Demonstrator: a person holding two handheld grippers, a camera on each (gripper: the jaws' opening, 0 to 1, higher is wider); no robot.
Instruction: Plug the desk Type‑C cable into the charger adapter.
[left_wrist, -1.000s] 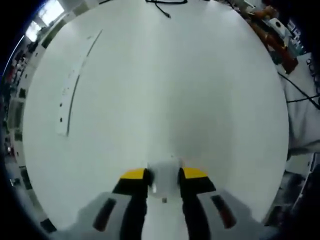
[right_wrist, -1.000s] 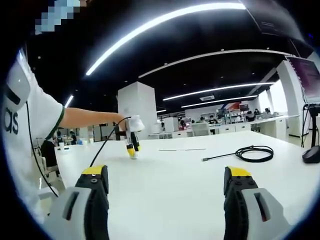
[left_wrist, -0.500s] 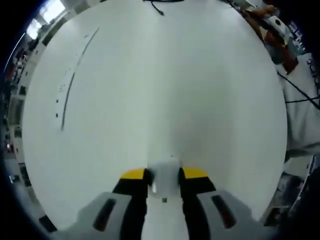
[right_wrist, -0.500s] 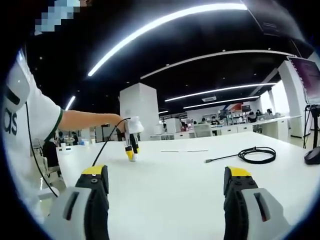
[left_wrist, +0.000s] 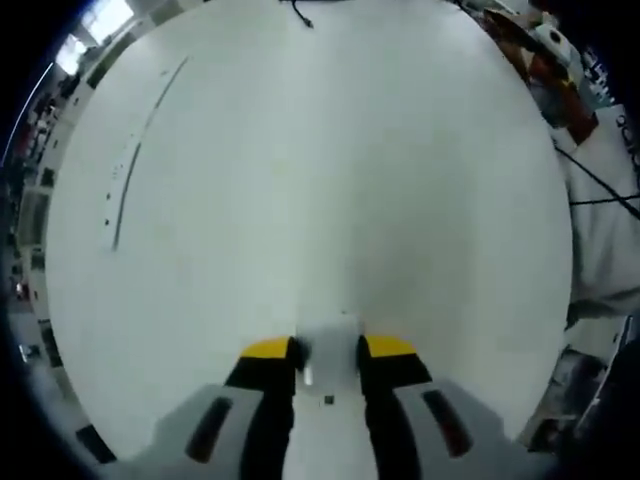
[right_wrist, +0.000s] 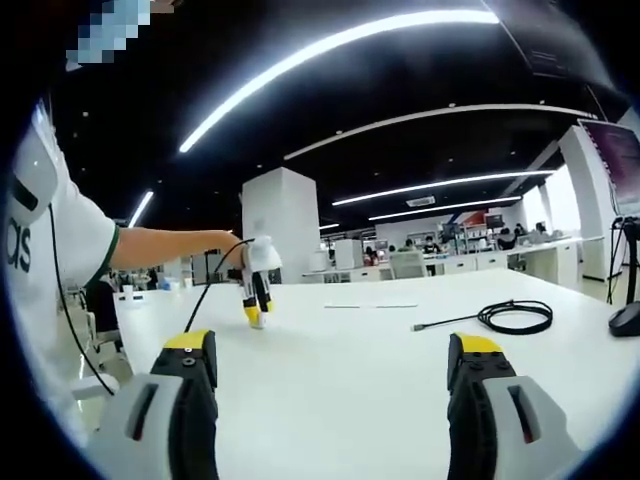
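Note:
My left gripper (left_wrist: 328, 350) is shut on a small white charger adapter (left_wrist: 328, 338), held between its yellow-tipped jaws above the white table (left_wrist: 330, 170). In the right gripper view the left gripper (right_wrist: 252, 312) hangs tilted just over the tabletop, held by a person's outstretched arm (right_wrist: 165, 245). The black Type-C cable (right_wrist: 515, 316) lies coiled at the right of the table, its plug end (right_wrist: 418, 327) pointing left. My right gripper (right_wrist: 335, 355) stands open, jaws wide apart, with nothing between them.
A thin flat strip (right_wrist: 370, 305) lies on the table farther back; it is a dark line (left_wrist: 125, 180) in the left gripper view. A dark object (right_wrist: 627, 320) sits at the far right edge. Cluttered desks (left_wrist: 560, 70) stand beyond the table's rim.
The left gripper with the adapter has risen a little off the table and tilted. The right gripper stays open and nearly still.

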